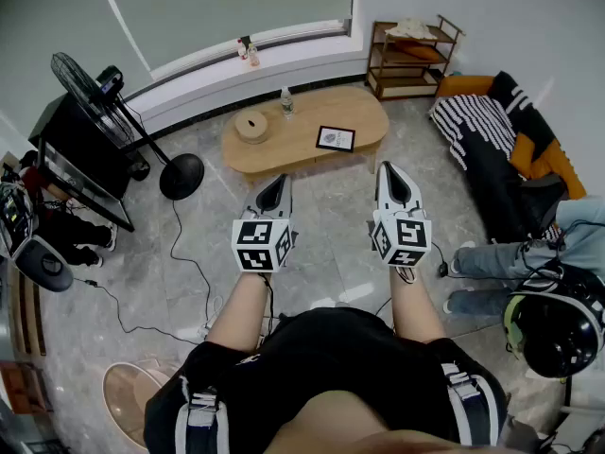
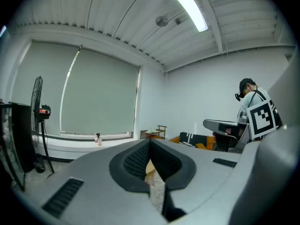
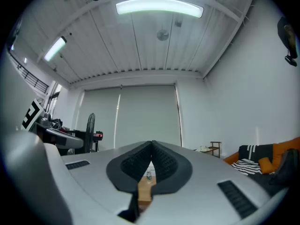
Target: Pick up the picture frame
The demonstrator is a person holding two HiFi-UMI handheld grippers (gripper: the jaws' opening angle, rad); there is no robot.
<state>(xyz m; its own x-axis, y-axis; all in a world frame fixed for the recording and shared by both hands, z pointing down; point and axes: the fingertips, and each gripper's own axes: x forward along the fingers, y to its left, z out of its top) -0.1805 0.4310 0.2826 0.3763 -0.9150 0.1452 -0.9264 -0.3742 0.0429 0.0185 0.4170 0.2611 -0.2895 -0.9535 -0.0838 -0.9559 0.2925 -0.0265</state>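
Note:
A black picture frame lies flat on the right half of the oval wooden coffee table, well ahead of both grippers. My left gripper is held out over the floor short of the table, its jaws shut with nothing between them. My right gripper hovers beside it to the right, also shut and empty. In the left gripper view the tips meet in front of a sliver of the table. In the right gripper view the closed tips frame the table and a small bottle.
On the table also stand a round wooden container and a water bottle. A standing fan and its cable are at left, a wooden shelf at the back, a sofa with striped and orange cushions at right. Another person sits at right.

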